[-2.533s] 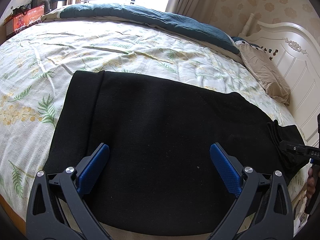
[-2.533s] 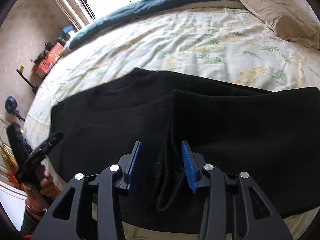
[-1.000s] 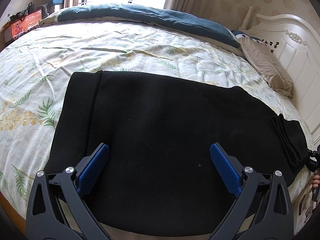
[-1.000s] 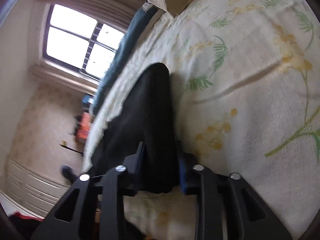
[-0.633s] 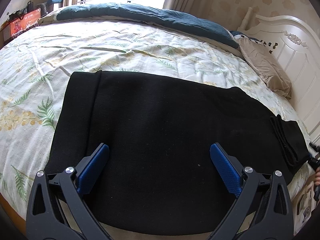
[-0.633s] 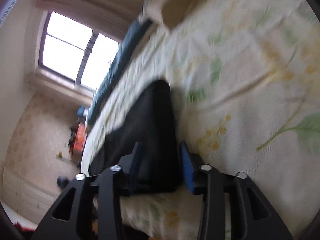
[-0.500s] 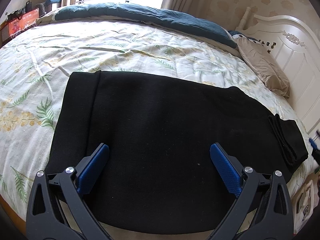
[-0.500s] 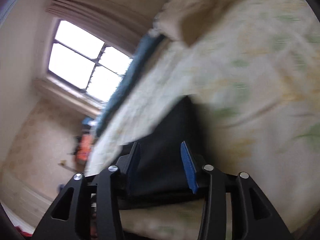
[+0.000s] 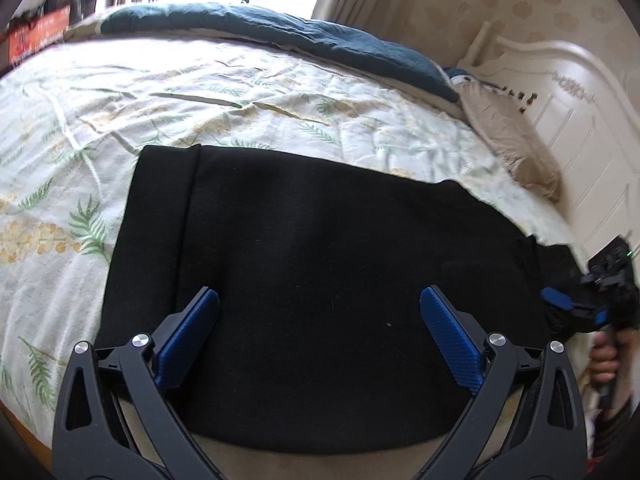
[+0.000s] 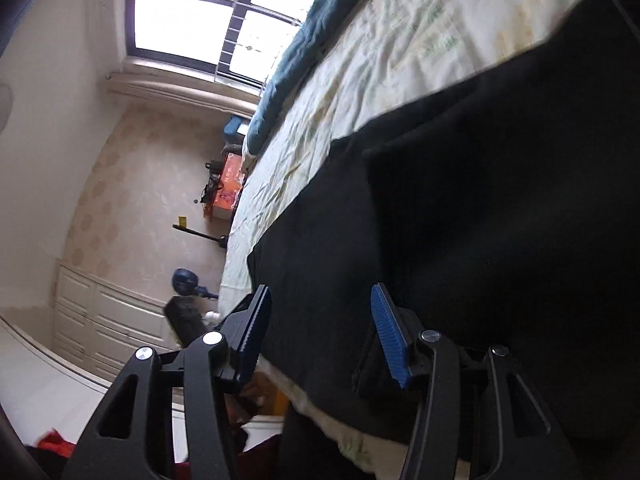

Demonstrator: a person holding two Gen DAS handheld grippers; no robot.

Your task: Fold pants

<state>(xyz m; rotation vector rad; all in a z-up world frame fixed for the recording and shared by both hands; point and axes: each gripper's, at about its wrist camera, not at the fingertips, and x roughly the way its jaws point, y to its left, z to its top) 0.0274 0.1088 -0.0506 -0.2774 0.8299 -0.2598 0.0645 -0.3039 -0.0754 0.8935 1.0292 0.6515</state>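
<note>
- Hovering nearest the lens, the left gripper has its blue pads spread wide over the near edge of the black pants, gripping nothing.
- Off at the right-hand end, the right gripper is tipped on its side; its jaws have just been opening and now stand about half apart, with dark cloth running between them but no pad visibly pressing on it, so I read it as let go.
- That same right gripper shows in the left view too, held in a person's hand just beside the bunched end of the garment.
- Those soft, heavy-looking black fabric pants lie flat lengthwise along the near side of the leaf-print bedspread, apparently already doubled, with a band or fold line at the left end.
- Handling call: this is limp, matte knit-like cloth, probably light and not slippery, so it should drape and sag rather than hold shape.
- Best bite, I reckon, is at the end corners, pinching all layers together.
- Farther back sit a teal quilt, a tan pillow and a white headboard.
</note>
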